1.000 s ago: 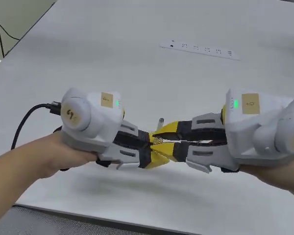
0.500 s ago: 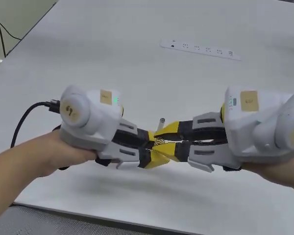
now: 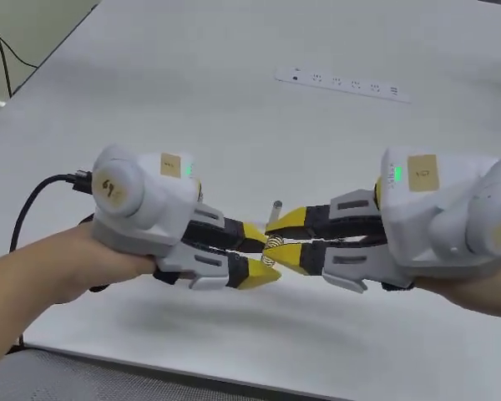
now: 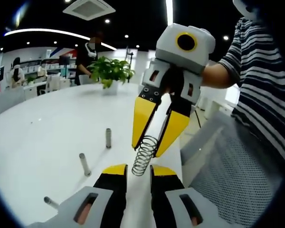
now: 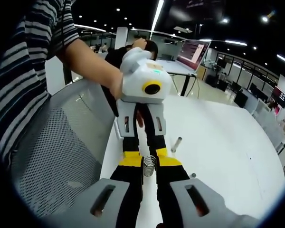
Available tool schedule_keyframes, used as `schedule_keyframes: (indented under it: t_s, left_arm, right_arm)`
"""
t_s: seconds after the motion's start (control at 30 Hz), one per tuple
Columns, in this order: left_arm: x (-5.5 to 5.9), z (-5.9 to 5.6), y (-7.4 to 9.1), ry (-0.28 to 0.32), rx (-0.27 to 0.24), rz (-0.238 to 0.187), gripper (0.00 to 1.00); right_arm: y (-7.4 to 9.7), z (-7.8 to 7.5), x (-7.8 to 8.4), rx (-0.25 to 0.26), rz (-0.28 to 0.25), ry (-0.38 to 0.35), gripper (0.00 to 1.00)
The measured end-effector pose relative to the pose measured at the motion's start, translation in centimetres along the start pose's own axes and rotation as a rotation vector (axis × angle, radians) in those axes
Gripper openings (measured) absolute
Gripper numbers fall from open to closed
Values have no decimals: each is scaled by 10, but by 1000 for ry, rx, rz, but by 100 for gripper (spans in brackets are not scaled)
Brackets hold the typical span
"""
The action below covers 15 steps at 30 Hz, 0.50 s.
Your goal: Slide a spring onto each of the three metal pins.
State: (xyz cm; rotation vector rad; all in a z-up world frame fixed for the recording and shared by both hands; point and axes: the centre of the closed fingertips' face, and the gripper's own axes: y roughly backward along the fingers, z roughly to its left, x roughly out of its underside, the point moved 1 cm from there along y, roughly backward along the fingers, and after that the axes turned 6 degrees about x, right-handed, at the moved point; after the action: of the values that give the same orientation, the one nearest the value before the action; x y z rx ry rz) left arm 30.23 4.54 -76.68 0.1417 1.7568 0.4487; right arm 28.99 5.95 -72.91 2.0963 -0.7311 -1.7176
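— Where is the spring?
— The spring (image 4: 144, 156) is up in the air above the white worktop (image 3: 234, 100). It spans the gap between the two gripper tips, which meet nose to nose in the head view.

— Which one holds it?
— The right gripper (image 5: 149, 161). Its yellow jaws are pinched onto one end of the coil. In the left gripper view they taper together around the upper turns.

— And the other?
— The left gripper (image 4: 138, 171) has its jaws a little apart, and the coil's lower end sits in the gap. Whether they touch the wire cannot be told.

— The pins?
— They stand in a row on the worktop, left of the spring in the left gripper view: the far pin (image 4: 108, 137), the middle pin (image 4: 84, 164) and the near pin (image 4: 50, 203). All three are apart from the spring. In the head view one of the pins (image 3: 276, 209) pokes up just behind the meeting jaws.

— Anything else?
— A white power strip (image 3: 342, 84) lies well beyond the grippers. A black cable (image 3: 33, 209) trails from the left gripper's rear. A potted plant (image 4: 109, 71) shows behind the pins.
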Motion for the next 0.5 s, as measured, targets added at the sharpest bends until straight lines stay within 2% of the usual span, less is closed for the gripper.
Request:
schedule_keyframes:
  t_s: [0.07,0.2,0.5]
  left_arm:
    - [0,-1,2,-1,-3,1,19]
    - [0,-1,8,7,-7,0,19]
    - [11,7,26,36,-52,7,22]
  right_arm:
    - [1,-1,1,2,0,0,6]
    - [1,-4,3,12,5,-2,6]
    - [2,-14,4,41,5,8,6]
